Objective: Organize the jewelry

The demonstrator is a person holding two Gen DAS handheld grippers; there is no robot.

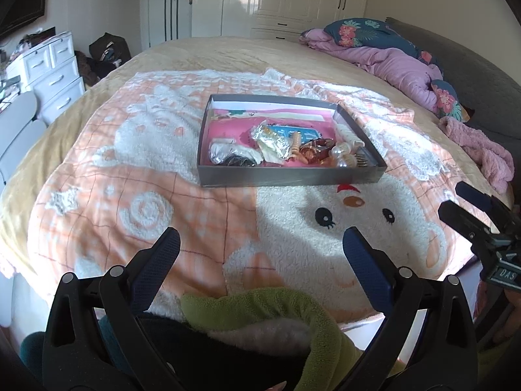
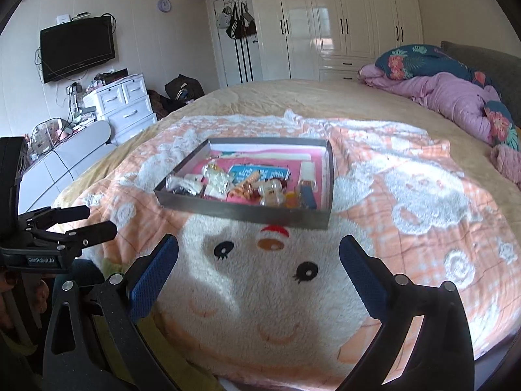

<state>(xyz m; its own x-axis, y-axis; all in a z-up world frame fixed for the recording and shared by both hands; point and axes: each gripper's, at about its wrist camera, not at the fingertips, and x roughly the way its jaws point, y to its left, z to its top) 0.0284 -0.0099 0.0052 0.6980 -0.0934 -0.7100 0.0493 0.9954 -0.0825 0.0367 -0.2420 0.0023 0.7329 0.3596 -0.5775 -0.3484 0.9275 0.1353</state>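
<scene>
A shallow grey box (image 1: 293, 176) sits on the peach and white blanket in the middle of the bed; it also shows in the right wrist view (image 2: 247, 213). Inside lies a jumble of jewelry (image 1: 312, 151) on a pink lining: amber beads, pearly hair clips, a foil packet, a black bundle. The jewelry also shows in the right wrist view (image 2: 257, 187). My left gripper (image 1: 260, 244) is open and empty, short of the box. My right gripper (image 2: 259, 251) is open and empty, also short of the box. Each gripper shows at the edge of the other's view: the right one (image 1: 469, 203), the left one (image 2: 94, 221).
A purple duvet and floral pillows (image 2: 449, 88) lie at the bed's right end. A pink fuzzy cloth (image 1: 482, 153) lies at the right edge. A green garment (image 1: 270, 309) lies near the left gripper. White drawers (image 2: 123, 104) stand left of the bed.
</scene>
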